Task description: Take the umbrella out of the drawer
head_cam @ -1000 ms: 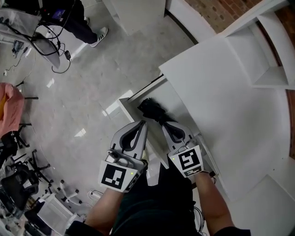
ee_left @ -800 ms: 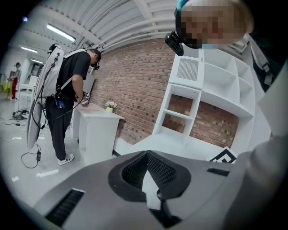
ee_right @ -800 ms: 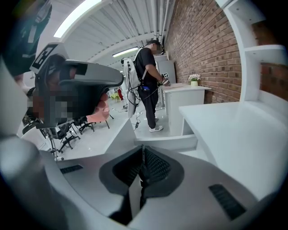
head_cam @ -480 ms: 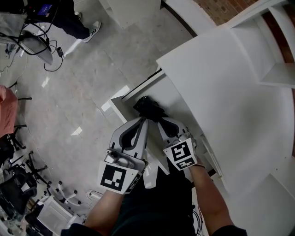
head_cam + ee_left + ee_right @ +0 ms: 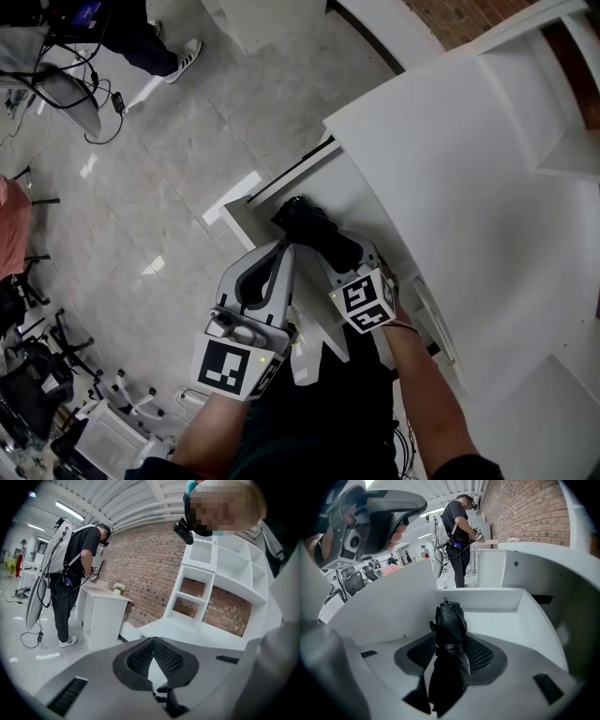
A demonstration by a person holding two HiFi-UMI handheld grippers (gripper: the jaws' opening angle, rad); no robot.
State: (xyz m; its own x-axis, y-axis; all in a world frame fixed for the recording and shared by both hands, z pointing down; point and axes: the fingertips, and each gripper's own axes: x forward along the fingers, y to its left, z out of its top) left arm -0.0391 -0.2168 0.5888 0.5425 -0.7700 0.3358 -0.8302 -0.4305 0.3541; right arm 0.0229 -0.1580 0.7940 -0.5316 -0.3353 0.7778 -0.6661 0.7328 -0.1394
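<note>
A folded black umbrella (image 5: 314, 230) lies in the open white drawer (image 5: 239, 214) under the white desk top (image 5: 450, 187). My right gripper (image 5: 339, 255) points steeply down into the drawer, and its jaws are opening with the umbrella (image 5: 450, 620) between them. The pads stand a little off the fabric on both sides. The drawer's far wall (image 5: 478, 598) rises behind it. My left gripper (image 5: 287, 247) hovers just left of the right one, above the drawer's near rim. In the left gripper view the left gripper (image 5: 153, 640) has its fingertips together on nothing.
A white shelf unit (image 5: 553, 122) stands on the desk against a brick wall. A person (image 5: 141, 37) stands at a small white cabinet (image 5: 101, 616) across the grey floor. Cables and office chairs (image 5: 37, 356) crowd the left side.
Both grippers have sunk towards the drawer, the right one farther and tilted more steeply. Its jaws, closed before, now stand apart around the umbrella.
</note>
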